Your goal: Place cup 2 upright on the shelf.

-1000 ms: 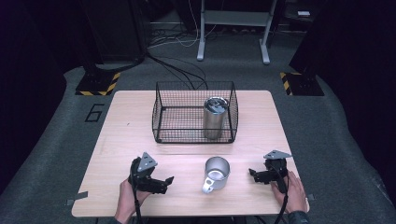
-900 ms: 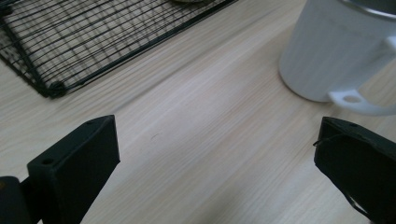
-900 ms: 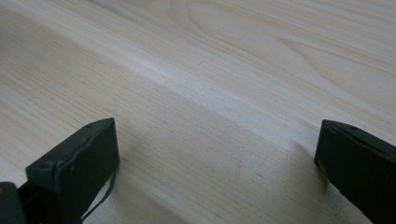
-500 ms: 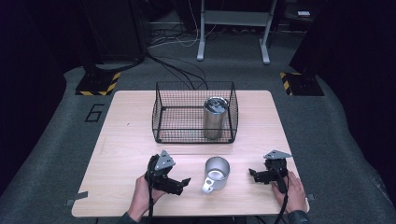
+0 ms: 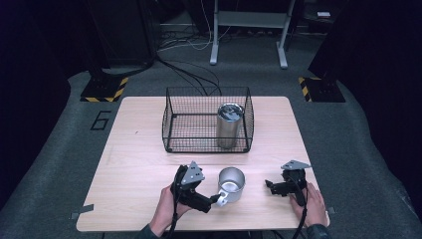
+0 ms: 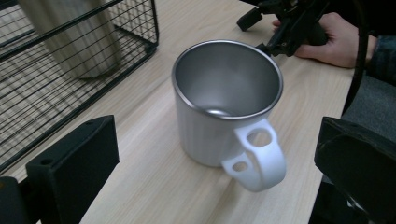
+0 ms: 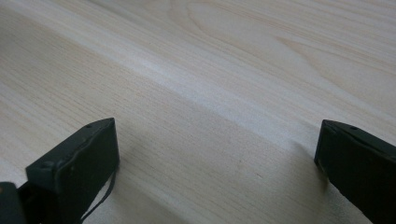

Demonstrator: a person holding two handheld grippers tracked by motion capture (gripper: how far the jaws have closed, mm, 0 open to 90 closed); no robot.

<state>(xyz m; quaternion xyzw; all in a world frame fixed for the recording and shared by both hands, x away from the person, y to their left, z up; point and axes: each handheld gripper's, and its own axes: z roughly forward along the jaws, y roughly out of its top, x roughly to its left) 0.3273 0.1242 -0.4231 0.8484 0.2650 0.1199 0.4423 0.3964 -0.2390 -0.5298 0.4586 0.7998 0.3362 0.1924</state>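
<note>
mug: brushed steel, satin inside and out, with a smooth white plastic handle. table: pale wood-grain top, matt. basket: thin black wire mesh. tumbler in it: brushed metal, dull sheen. left gripper jaws: matt black plastic.

The surface is evenly lit from above, while the floor and surroundings are left in near darkness. Only soft, faint shadows are cast. A dull sheen is seen inside the mug. The high view is rendered soft and grainy; the near jaws in both gripper views are blurred.
</note>
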